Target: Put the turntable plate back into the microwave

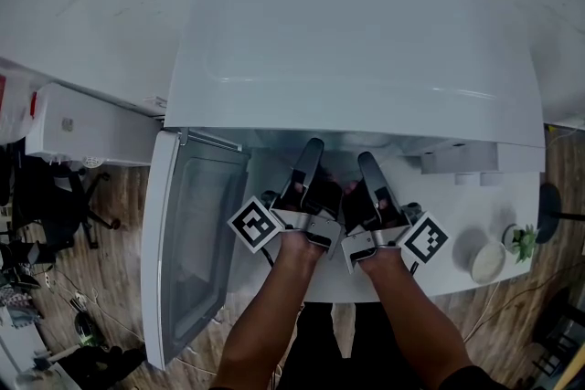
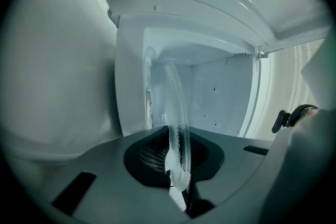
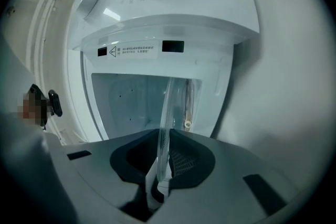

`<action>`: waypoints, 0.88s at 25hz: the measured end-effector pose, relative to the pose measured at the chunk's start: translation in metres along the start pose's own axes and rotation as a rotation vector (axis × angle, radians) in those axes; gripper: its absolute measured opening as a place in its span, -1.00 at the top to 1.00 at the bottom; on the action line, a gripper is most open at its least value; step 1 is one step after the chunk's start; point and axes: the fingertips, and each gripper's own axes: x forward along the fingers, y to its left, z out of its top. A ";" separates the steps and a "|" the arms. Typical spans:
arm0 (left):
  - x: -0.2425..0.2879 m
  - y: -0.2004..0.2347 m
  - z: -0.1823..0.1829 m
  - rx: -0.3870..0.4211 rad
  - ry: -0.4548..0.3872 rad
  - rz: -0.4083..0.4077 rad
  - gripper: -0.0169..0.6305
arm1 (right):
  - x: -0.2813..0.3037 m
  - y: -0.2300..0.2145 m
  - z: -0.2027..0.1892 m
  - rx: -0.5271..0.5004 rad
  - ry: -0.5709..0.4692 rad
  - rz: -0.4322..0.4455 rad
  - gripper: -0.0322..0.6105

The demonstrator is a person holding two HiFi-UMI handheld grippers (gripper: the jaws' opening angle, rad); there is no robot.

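The white microwave (image 1: 356, 41) stands below me with its door (image 1: 196, 242) swung open to the left. Both grippers reach side by side into the opening: my left gripper (image 1: 311, 155) and my right gripper (image 1: 367, 164). The clear glass turntable plate (image 2: 176, 118) appears edge-on in the left gripper view, running from the jaws into the cavity, and my left gripper (image 2: 177, 165) is shut on its rim. In the right gripper view the plate (image 3: 167, 118) also stands edge-on, with my right gripper (image 3: 160, 165) shut on its near rim. In the head view the microwave's top hides the plate.
The microwave sits on a white table (image 1: 457, 224). A small potted plant (image 1: 523, 240) and a white bowl (image 1: 487, 262) stand at the table's right end. A white box (image 1: 82, 128) and a dark chair (image 1: 55, 205) are to the left over wooden floor.
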 end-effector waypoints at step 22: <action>-0.018 -0.003 0.001 0.135 0.052 0.094 0.63 | 0.020 -0.009 0.014 0.154 -0.129 -0.023 0.64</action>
